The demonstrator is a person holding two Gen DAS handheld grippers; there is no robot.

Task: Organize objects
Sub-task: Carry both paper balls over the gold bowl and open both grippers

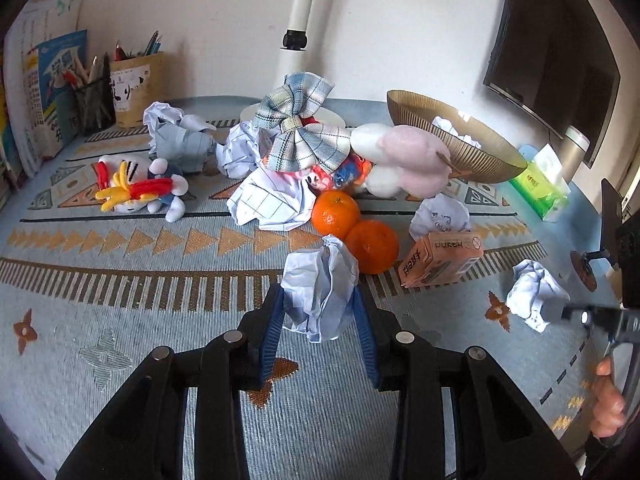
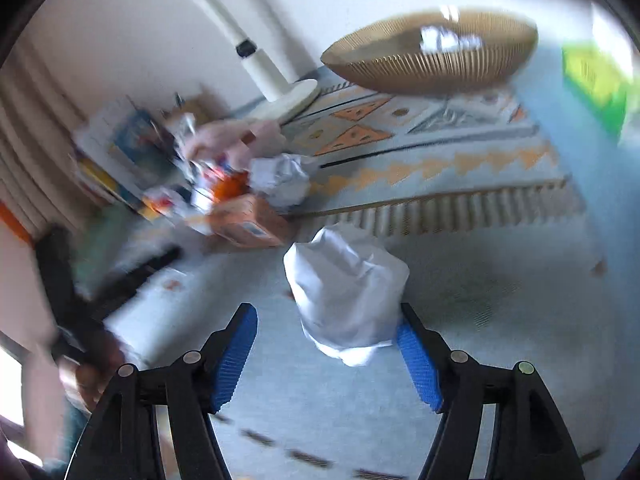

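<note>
Now we pinch a paper wad (image 1: 320, 288) in the left gripper (image 1: 320, 332), its jaws pressed onto it. Our right gripper (image 2: 326, 354) stands spread around another wad (image 2: 346, 292), one pad touching, not clamping. Beyond lie oranges (image 1: 354, 232), a box (image 1: 440, 258) and toys. Farthest, the bowl (image 1: 472, 152) already holds paper; we judge both wads go there next.

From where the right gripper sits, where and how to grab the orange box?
Take the orange box across its two narrow long sides, coming from above. It lies flat on the cloth, one end toward an orange, and a paper ball crowds its far side.
</note>
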